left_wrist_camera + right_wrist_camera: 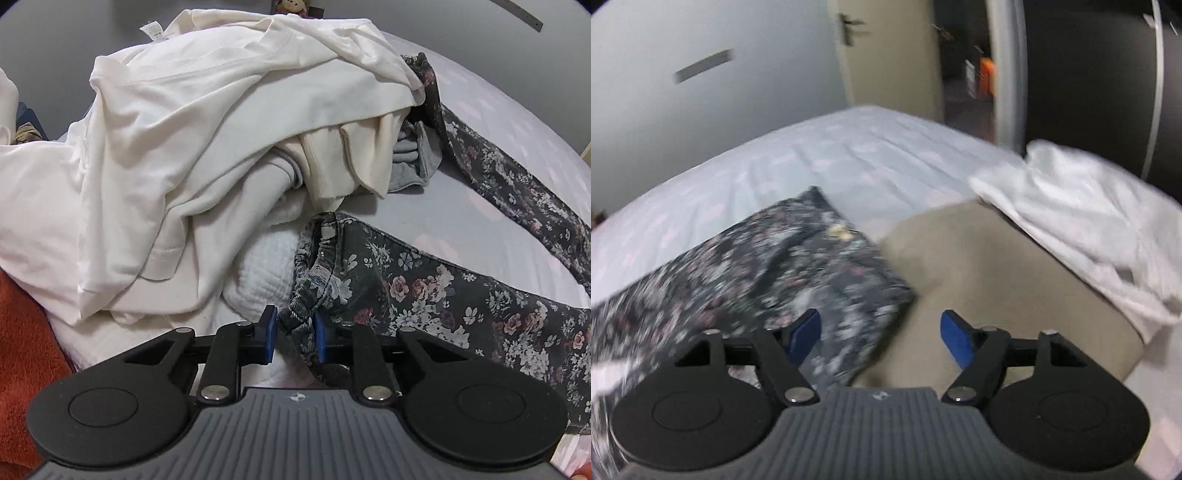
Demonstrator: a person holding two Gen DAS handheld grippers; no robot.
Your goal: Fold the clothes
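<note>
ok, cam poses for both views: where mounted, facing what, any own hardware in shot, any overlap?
Left wrist: on the left gripper, looking along its fingers at the heap of white garments on the bed; fingers shut on the floral trousers.
Right wrist: on the right gripper, facing the bed and door; fingers open, blurred.
Shared: the floral trousers and the bed sheet.

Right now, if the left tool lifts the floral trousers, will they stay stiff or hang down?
The floral trousers will probably hang limp: the waistband bunches where the left tool pinches it. Their legs trail across the bed, so they would likely drag. One leg runs under the white shirt, which may shift.
</note>
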